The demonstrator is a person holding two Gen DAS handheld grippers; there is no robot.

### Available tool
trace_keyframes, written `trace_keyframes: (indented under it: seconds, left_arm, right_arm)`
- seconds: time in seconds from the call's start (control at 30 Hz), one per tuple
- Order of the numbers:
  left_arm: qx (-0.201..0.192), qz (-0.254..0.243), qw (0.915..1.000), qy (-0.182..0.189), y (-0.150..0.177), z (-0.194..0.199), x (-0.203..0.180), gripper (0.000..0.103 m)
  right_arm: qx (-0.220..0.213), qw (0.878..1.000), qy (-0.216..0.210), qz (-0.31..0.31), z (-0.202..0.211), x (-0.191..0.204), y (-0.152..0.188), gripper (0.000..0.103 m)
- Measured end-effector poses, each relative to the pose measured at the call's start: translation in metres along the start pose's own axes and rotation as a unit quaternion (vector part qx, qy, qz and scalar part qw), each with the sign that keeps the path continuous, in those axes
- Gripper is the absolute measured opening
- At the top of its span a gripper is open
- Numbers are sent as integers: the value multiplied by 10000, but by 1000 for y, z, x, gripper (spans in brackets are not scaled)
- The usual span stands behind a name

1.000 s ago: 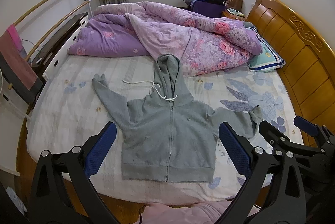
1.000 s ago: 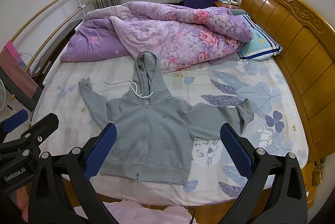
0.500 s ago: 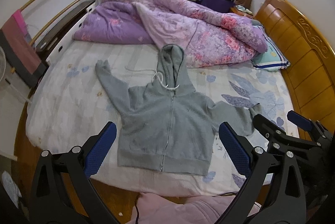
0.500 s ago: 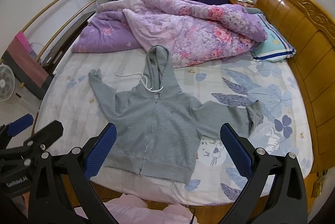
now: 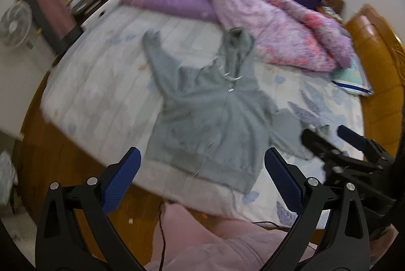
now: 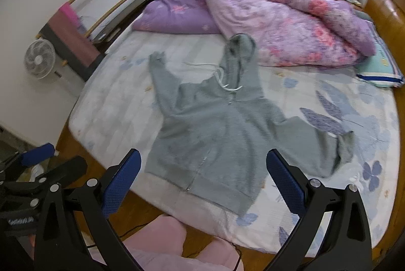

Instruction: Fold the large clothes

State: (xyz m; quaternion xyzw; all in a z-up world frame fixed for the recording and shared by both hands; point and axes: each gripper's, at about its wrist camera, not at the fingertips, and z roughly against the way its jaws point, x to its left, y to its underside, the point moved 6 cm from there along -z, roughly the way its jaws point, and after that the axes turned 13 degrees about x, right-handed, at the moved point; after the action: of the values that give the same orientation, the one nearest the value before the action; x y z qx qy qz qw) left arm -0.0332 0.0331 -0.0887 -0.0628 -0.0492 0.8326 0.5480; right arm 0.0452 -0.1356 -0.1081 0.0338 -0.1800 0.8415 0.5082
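Grey zip hoodie (image 6: 217,134): flat on bed (image 6: 354,99), unfolded. Left gripper (image 5: 201,169), right gripper (image 6: 202,171): both spread wide, empty. Risk: loose drawstring (image 6: 222,78) snagging; hem dragging off the mattress edge.

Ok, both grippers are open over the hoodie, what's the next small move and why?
Probably bring the left gripper down onto the cuff of the sleeve that lies stretched out flat on the bed, to fold it across the chest. The hoodie lies zipped, face up and unfolded, and neither the left nor the right gripper holds anything.
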Motion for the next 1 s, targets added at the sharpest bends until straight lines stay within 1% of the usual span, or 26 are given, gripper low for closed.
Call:
trace_keyframes:
  seconds: [0.13,0.27,0.3,0.33,0.43,0.5,0.57,0.63,0.77,0.83,0.87,0.9,1.0]
  left_arm:
    - [15,321,9989,-349,-4,-2,32,98]
    - [-57,325,9950,-947,-21,-1,71,98]
    - [-55,302,9948,-967,-25,-2,78,98]
    - [-55,266,9955,-908,-31,-3,87,98]
    - [-25,284,9984,-490,-55,-8,111,98]
    - [-93,258,9990,-362,-74,-13,129,98]
    - [-233,126,9983,-515,-99,-22,149,98]
    - [-258,-67,9977,-629,-120,-35,163,98]
    - [-142,-583,9970,-484,-171,-71,200,98]
    - [-80,-835,9956,-421,-205,-95,226,98]
    - [-85,-918,9950,-383,-215,-103,233,98]
    - [-99,-1035,9940,-344,-234,-117,245,98]
    - [-5,-1233,9921,-246,-286,-161,278,98]
  right_arm:
    - [93,9998,-79,154,-13,7,-7,96]
    - [180,9997,-153,78,-29,10,-22,96]
    - [196,9997,-170,13,-34,11,-27,96]
    - [202,9996,-177,-33,-37,12,-30,96]
    - [242,9992,-119,-303,-52,12,-44,96]
    - [284,9982,-80,-516,-62,12,-51,96]
    - [328,9964,1,-780,-76,13,-60,96]
    - [412,9942,88,-986,-90,16,-68,96]
    - [691,9852,301,-1538,-123,25,-83,96]
    - [848,9787,455,-1815,-142,32,-90,96]
    - [955,9740,544,-1982,-154,34,-93,96]
    - [1015,9706,578,-2104,-162,36,-94,96]
    - [1217,9587,732,-2465,-186,38,-100,96]
